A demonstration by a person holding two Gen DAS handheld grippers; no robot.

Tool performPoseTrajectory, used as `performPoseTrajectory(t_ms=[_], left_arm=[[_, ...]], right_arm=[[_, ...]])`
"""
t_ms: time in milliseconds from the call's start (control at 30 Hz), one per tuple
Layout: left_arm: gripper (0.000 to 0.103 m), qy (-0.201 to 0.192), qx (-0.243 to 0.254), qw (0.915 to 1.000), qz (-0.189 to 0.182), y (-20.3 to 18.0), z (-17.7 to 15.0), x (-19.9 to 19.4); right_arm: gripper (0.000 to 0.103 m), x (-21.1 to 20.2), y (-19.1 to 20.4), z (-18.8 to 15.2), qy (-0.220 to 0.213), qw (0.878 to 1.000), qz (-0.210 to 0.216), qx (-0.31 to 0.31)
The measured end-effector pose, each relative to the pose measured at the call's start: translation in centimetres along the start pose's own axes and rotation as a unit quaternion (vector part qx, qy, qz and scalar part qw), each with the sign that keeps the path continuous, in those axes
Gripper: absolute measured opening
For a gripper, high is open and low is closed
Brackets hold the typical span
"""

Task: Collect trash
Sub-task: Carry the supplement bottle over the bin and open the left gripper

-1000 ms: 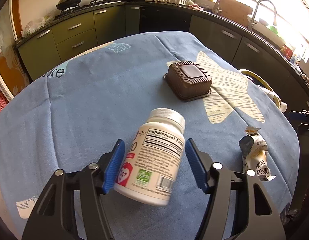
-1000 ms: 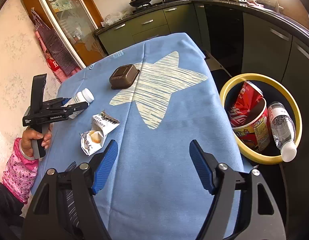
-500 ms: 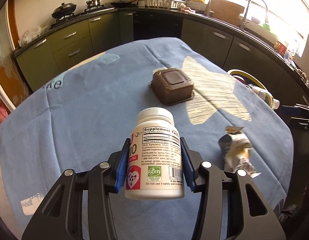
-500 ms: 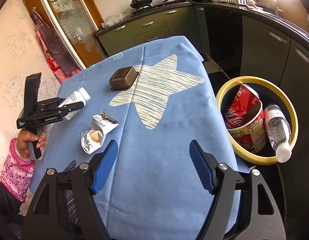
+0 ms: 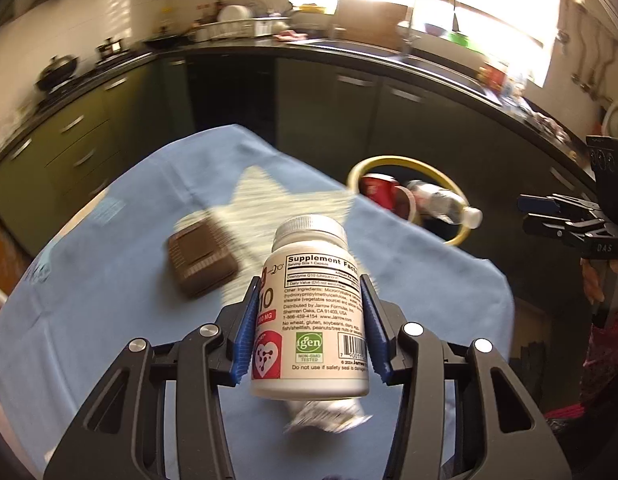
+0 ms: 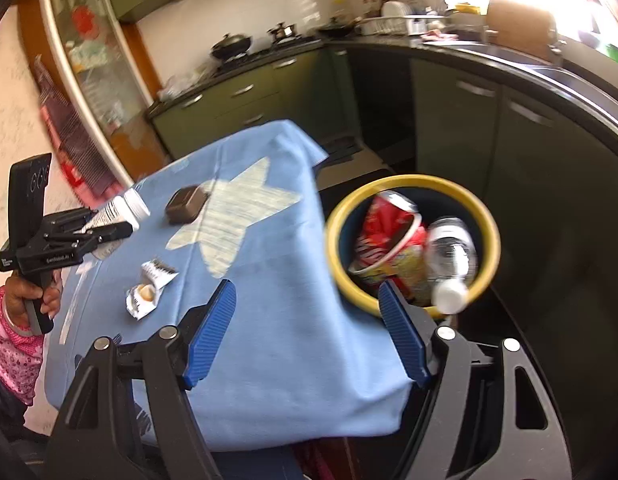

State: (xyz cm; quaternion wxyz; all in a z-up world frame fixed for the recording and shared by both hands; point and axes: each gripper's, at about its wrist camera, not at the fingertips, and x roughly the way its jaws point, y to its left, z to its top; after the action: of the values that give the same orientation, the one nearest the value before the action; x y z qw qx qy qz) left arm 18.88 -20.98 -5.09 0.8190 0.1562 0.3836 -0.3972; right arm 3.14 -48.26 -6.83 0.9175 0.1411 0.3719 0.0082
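My left gripper (image 5: 308,322) is shut on a white supplement bottle (image 5: 315,300), with both blue pads (image 5: 245,330) pressed on its sides. The bottle hangs above the blue tablecloth (image 5: 109,300), cap pointing away towards the yellow-rimmed bin (image 5: 389,160). A crumpled silver snack wrapper (image 5: 329,418) lies below the bottle. In the right wrist view my right gripper (image 6: 305,320) stands open over the table's near corner, with nothing between its fingers. That view also shows the bottle (image 6: 125,208) in the left gripper (image 6: 109,232), and the wrapper (image 6: 149,292).
A brown square plastic box (image 5: 201,260) sits upside down by the pale star print. The bin (image 6: 413,180) stands on the floor beside the table and holds a red noodle cup (image 6: 389,236) and a clear water bottle (image 6: 453,260). Dark kitchen cabinets curve behind.
My left gripper shut on the supplement bottle, lifted it off the cloth and swung it towards the bin. My right gripper moved too, and the bin now sits nearer its fingers.
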Motion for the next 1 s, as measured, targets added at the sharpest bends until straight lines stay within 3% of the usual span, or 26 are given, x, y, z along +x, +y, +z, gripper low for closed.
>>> performPoseTrajectory(t_ms=[167,300,567,667,800,1000], left_arm=[[0.047,0.019,0.055,0.9974,-0.042,-5.5,4.6,4.2],[0.047,0.044,0.070,0.9943,-0.067,-8.6,8.0,9.1],[0.047,0.088,0.066,0.9916,-0.068,-11.7,12.4,18.2],[0.067,0.092,0.060,0.9924,-0.055,-11.9,13.1,20.2],[0.070,0.082,0.043,0.9939,-0.059,-11.4,13.2,19.1],[0.079,0.015,0.006,0.9981,-0.059,-8.7,11.1,11.8]], right_arm=[[0.070,-1.2,-3.3,-0.5,-0.013,0.999,-0.015,0.032],[0.070,-0.9,-5.0,-1.1,-0.008,0.999,-0.014,0.048],[0.070,-0.3,-6.9,-1.8,-0.008,0.997,0.000,0.072],[0.070,0.2,-7.0,-2.0,-0.003,0.997,0.007,0.075],[0.070,0.6,-6.8,-2.1,-0.001,0.997,0.014,0.074],[0.070,1.1,-6.4,-2.1,0.006,0.997,0.017,0.070]])
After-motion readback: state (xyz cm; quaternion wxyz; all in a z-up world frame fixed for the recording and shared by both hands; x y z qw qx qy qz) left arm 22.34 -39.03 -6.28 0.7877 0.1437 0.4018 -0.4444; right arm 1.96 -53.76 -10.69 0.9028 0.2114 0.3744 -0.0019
